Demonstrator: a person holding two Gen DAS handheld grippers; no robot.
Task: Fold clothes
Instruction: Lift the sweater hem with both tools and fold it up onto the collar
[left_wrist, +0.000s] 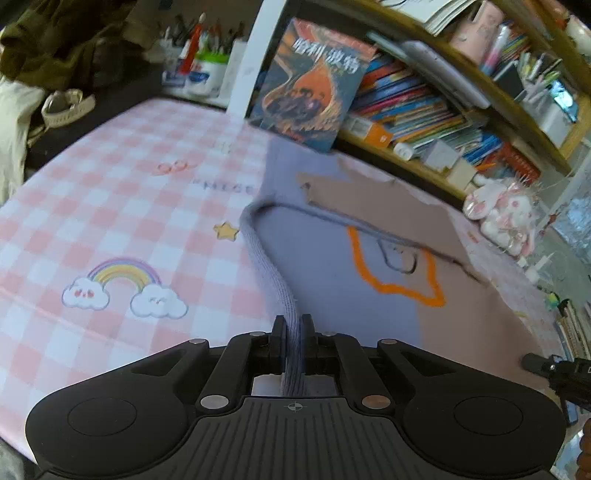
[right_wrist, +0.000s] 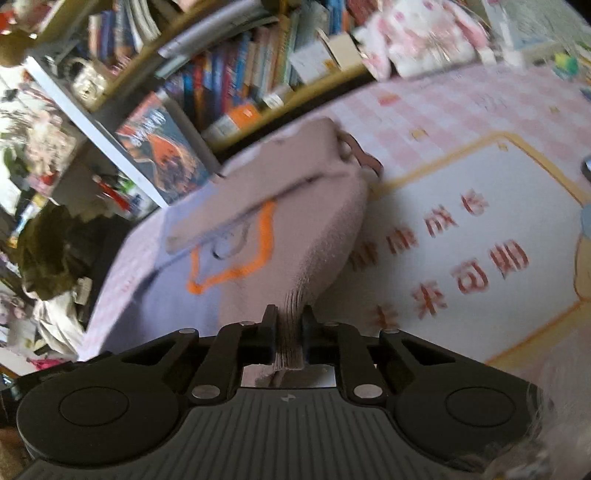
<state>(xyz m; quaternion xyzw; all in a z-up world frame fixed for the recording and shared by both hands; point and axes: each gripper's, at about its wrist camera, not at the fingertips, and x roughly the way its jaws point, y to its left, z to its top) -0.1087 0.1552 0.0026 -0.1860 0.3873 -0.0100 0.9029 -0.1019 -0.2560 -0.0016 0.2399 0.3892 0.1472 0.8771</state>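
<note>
Garment: knitted sweater, lavender-grey on one half and dusty pink on the other, with an orange star outline (left_wrist: 397, 273), spread on the desk at 12 to 2 o'clock of the left wrist view.
Surface: pink-and-white checked desk cover with a rainbow print (left_wrist: 122, 229).
Left claw (left_wrist: 293, 332): pinched tight on the lavender ribbed hem, which runs up as a taut band toward 12 o'clock.
Right claw (right_wrist: 288, 325): clamped on the pink ribbed hem corner; cloth rises from it toward 11 o'clock.
Done so far: a pink sleeve (left_wrist: 376, 210) already lies folded across the chest, over the star's top.
Left to do: judged mid-fold; both hem corners are lifted, likely to be carried toward the collar at 12 o'clock, then flattened.
Backdrop: wooden bookshelf of colourful books (left_wrist: 413, 107) beyond the desk.
</note>
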